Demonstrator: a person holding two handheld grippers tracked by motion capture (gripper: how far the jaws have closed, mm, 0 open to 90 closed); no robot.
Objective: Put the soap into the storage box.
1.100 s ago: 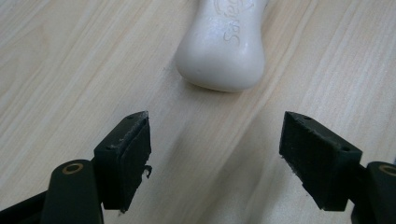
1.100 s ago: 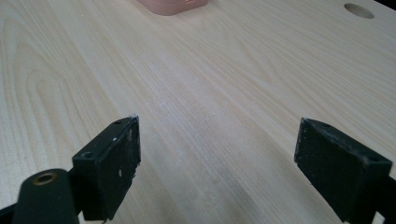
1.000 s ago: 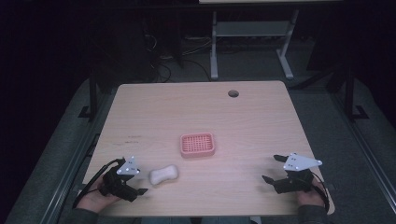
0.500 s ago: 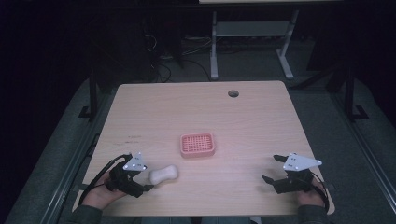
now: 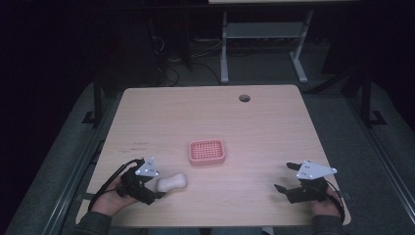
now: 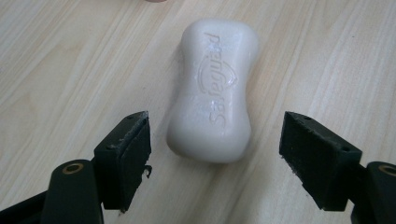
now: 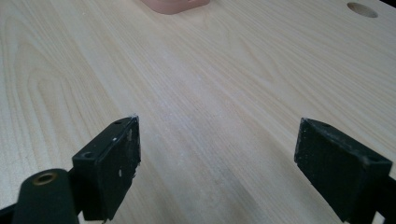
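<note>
A white bar of soap (image 5: 171, 183) lies flat on the wooden table (image 5: 205, 117) near its front left. My left gripper (image 5: 157, 188) is open just left of it. In the left gripper view the soap (image 6: 215, 88) lies lengthwise ahead with embossed lettering on top. Its near end sits between the two pads (image 6: 128, 154) of the left gripper (image 6: 215, 158), with a gap on each side. These jaws have just been opening. A pink slotted soap dish (image 5: 207, 151) stands at the table's middle. My right gripper (image 5: 284, 176) rests open at the front right over bare wood (image 7: 217, 163).
A round cable hole (image 5: 244, 98) is cut in the table near its far edge, also seen in the right gripper view as the hole (image 7: 362, 9) beside the pink dish (image 7: 175, 4). Dark floor, cables and a desk frame (image 5: 259, 44) lie beyond the table.
My left gripper has slid right toward the soap, whose near end now lies between its jaws. The soap, dish and right gripper have kept still.
</note>
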